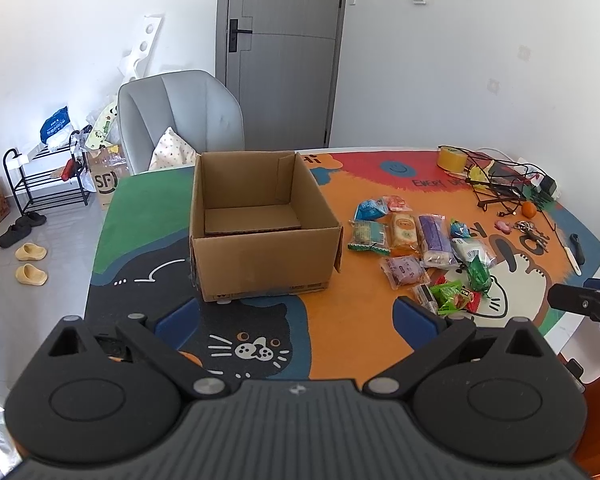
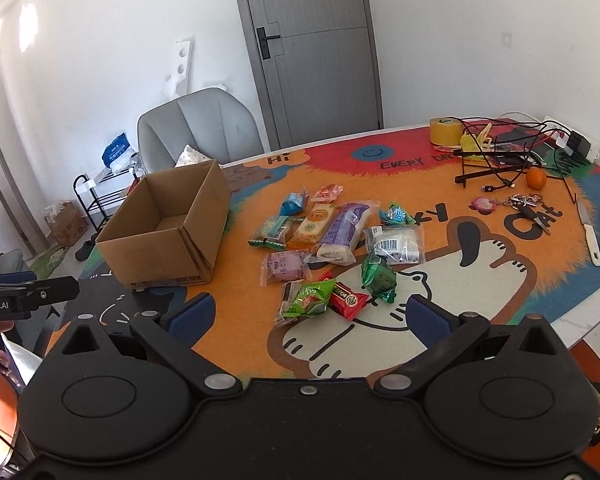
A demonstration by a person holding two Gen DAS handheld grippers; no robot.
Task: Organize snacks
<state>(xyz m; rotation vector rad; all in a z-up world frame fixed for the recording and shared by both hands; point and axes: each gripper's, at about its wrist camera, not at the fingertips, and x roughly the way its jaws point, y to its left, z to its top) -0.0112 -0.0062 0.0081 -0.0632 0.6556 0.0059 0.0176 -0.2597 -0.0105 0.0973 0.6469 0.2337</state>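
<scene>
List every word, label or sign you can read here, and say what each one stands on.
"Hi": table mat, far edge near the cardboard box.
"EVERY D...": mat, under the blue smiley; cables hide the rest.
"CAT": mat, under the keys.
"SF": brown bag on the floor.
"Robot.AI": left tongs, first letters cut off.
Snack packets: print too small to read.

Brightness: both views bright, even daylight.
Source: strong glare on the wall [image 2: 8, 24] at ten o'clock in the right view.
Shadows: soft, short, under the cardboard box [image 1: 256, 248] at six o'clock.
Distortion: fisheye bending; the door [image 2: 320, 44] leans, corners vignette black.
Focus: centre sharp, edges slightly soft.
</scene>
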